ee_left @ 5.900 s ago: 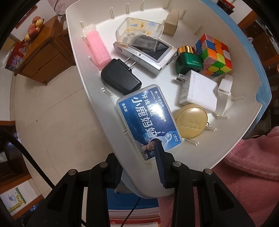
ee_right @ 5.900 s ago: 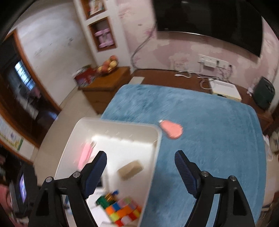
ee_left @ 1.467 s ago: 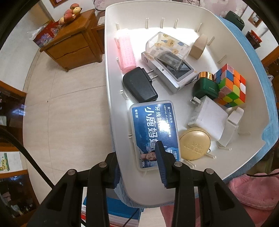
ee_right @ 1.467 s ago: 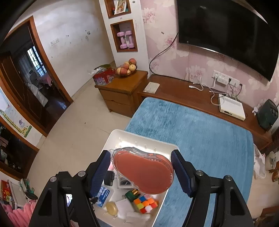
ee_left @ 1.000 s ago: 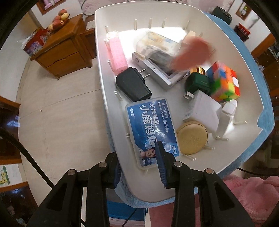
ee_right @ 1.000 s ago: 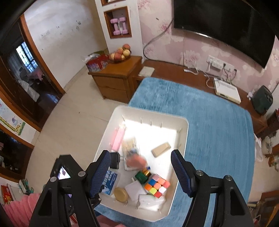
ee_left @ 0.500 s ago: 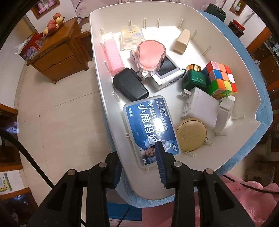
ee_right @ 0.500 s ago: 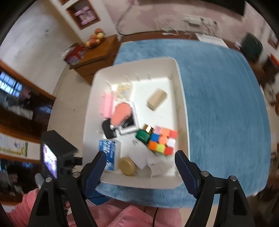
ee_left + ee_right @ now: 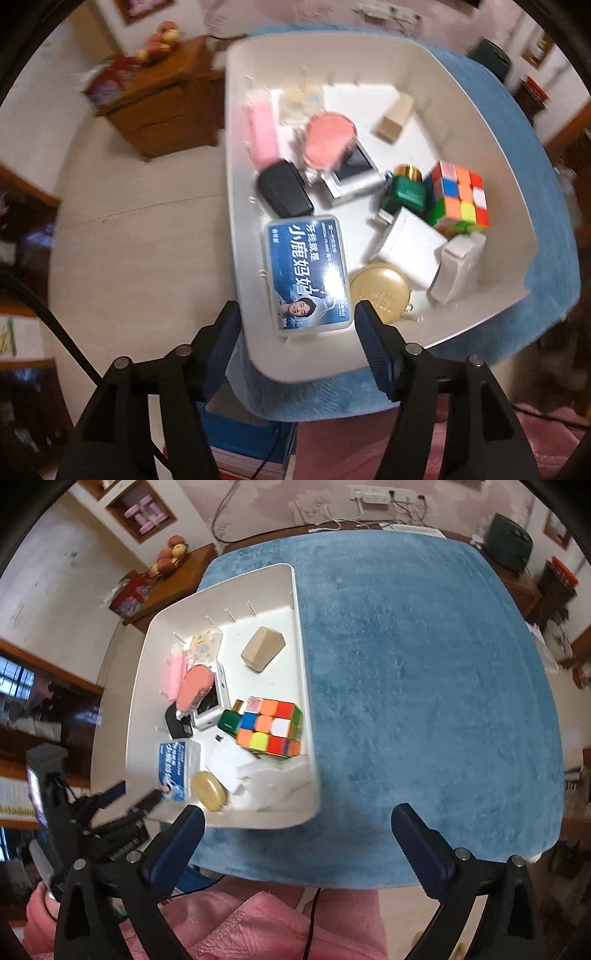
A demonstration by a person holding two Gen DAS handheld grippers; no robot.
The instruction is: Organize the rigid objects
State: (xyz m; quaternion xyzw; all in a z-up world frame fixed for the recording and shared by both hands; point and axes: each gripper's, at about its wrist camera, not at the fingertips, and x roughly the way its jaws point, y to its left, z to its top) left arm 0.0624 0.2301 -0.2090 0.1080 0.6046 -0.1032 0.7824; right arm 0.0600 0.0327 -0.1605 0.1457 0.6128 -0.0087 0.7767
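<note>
Both tools are opening with nothing between them, left tool (image 9: 297, 314) straddling the white bin's (image 9: 306, 686) 6 o'clock rim; the pink case (image 9: 195, 686) lies inside.

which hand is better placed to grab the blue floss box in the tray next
Left. The left hand-held gripper already straddles the blue floss box, jaws opening and pointing down at it. The right hand-held gripper hangs over the blue cloth beyond the tray.
</note>
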